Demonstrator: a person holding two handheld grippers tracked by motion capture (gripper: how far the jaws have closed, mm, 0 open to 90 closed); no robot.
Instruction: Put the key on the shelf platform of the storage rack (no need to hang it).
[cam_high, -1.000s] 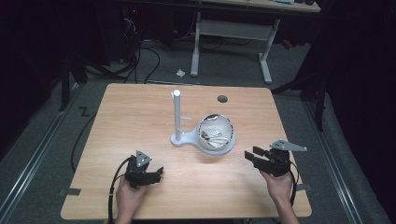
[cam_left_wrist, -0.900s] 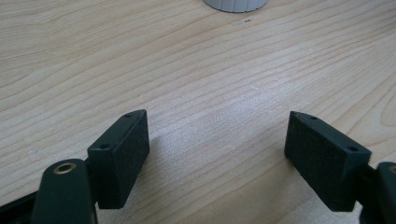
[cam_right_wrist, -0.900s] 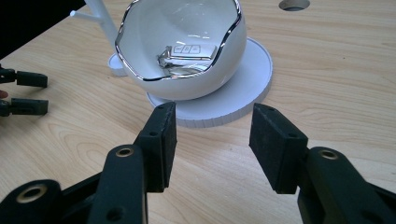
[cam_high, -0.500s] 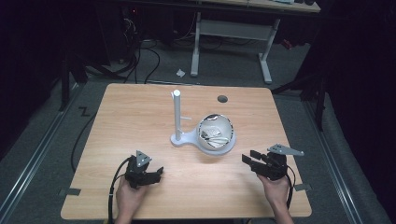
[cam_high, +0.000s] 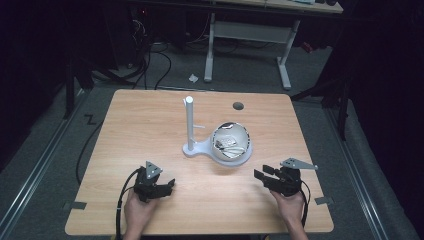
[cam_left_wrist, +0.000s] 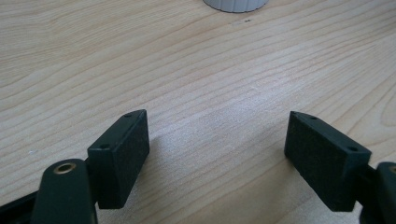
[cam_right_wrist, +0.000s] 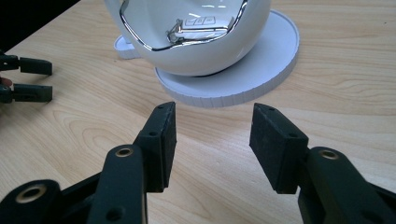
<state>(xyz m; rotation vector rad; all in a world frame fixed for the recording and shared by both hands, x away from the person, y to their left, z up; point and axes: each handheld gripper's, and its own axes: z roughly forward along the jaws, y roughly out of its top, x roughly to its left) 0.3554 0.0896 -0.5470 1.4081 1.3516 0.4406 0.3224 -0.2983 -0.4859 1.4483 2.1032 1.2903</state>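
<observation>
A glossy white bowl (cam_high: 230, 141) with a chrome-edged opening sits tilted on a round white base (cam_right_wrist: 261, 60), its mouth showing small pale items too blurred to name; a white post (cam_high: 189, 122) rises from the base's other end, and the whole stand sits mid-table (cam_high: 150, 115). The right gripper (cam_right_wrist: 212, 135) lies low just before the base, its jaws at their narrowest yet with a plain gap and nothing between them; the left gripper (cam_left_wrist: 217, 140) rests on bare wood nearer the person, jaws wide, holding nothing.
</observation>
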